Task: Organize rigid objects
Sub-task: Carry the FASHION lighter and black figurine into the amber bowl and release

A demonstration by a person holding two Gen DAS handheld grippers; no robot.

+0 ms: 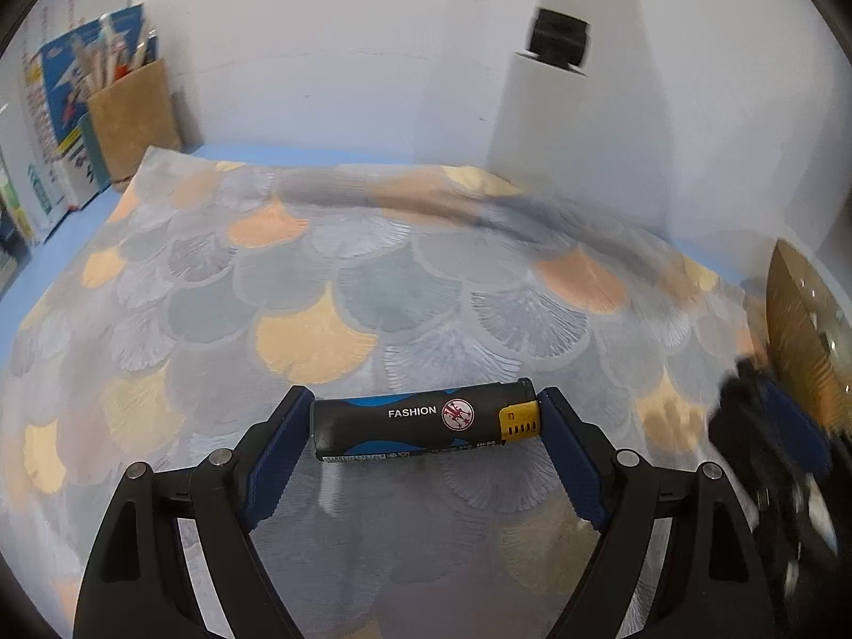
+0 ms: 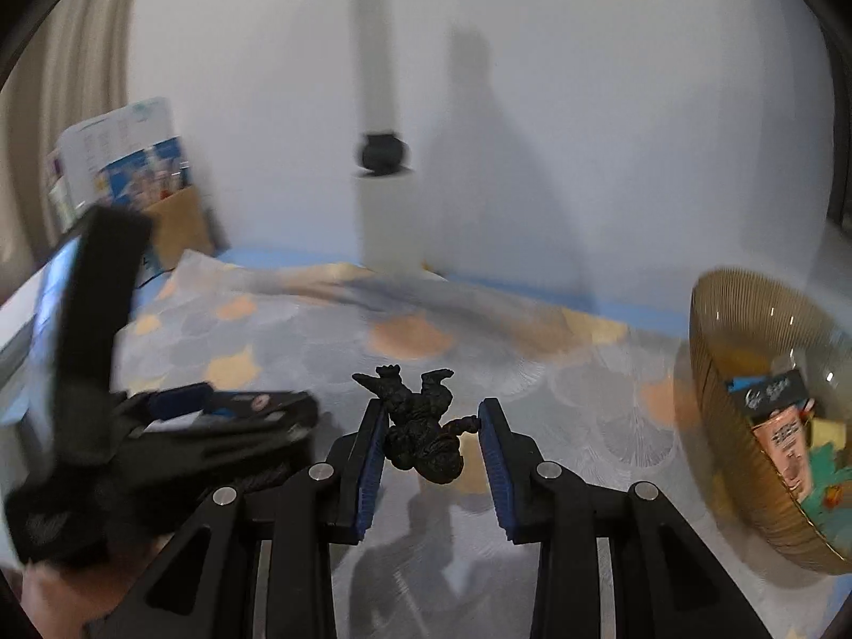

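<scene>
My left gripper [image 1: 424,410] is shut on a black and blue cylinder marked FASHION [image 1: 420,419], held end to end between the blue pads above the patterned cloth [image 1: 319,287]. My right gripper [image 2: 431,420] is shut on a small black figurine [image 2: 420,426], held above the cloth [image 2: 532,373]. A ribbed amber glass bowl [image 2: 713,426] stands at the right and holds several small packets. The left gripper with the cylinder shows blurred at the left of the right wrist view [image 2: 175,415]. The right gripper shows blurred at the right edge of the left wrist view [image 1: 772,436].
A brown pen holder [image 1: 133,117] and books [image 1: 58,122] stand at the back left against the white wall. A black object [image 1: 558,37] sits on a white post at the back. The bowl's rim [image 1: 799,319] shows at the right edge of the left wrist view.
</scene>
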